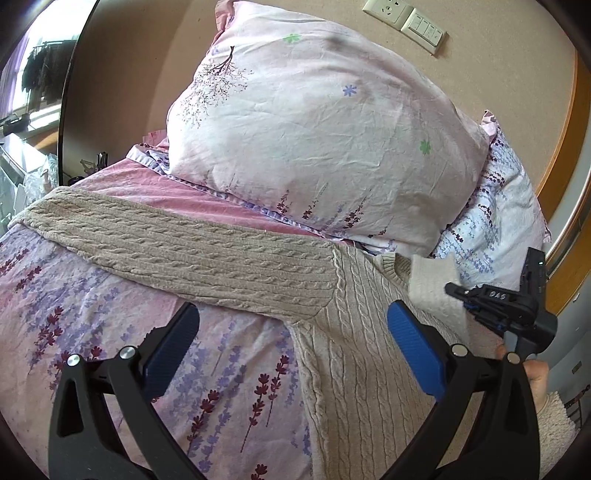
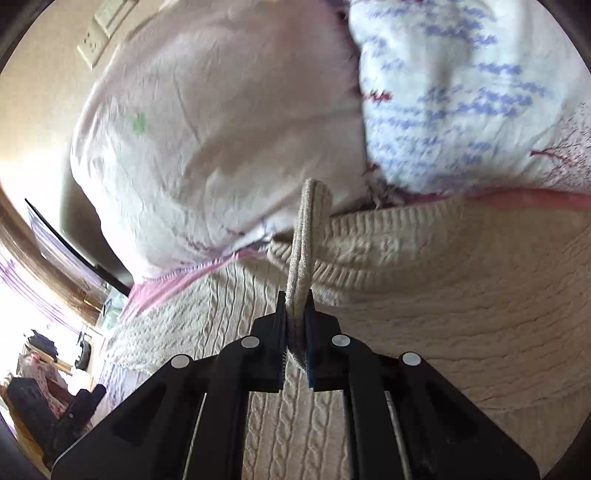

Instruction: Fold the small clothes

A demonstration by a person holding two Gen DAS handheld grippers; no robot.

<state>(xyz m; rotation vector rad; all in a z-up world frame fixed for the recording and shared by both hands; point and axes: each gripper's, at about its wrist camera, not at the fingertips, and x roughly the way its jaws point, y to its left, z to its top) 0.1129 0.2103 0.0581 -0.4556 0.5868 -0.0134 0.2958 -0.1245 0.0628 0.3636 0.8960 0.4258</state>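
A beige cable-knit sweater (image 1: 343, 354) lies flat on the bed, its left sleeve (image 1: 177, 251) stretched out to the left. My left gripper (image 1: 291, 332) is open and empty, hovering over the sweater's armpit area with blue pads (image 1: 413, 350) spread wide. My right gripper (image 2: 297, 306) is shut on the ribbed cuff of the sweater's other sleeve (image 2: 306, 236) and holds it up above the sweater body (image 2: 443, 314), near the collar. The right gripper also shows in the left wrist view (image 1: 461, 291), gripping that pale cuff (image 1: 436, 291).
A large pink floral pillow (image 1: 325, 136) stands just behind the sweater, with a white and blue floral one (image 1: 495, 221) beside it. The bed cover (image 1: 110, 325) is pink with lavender print. A wall with sockets (image 1: 406, 18) is behind.
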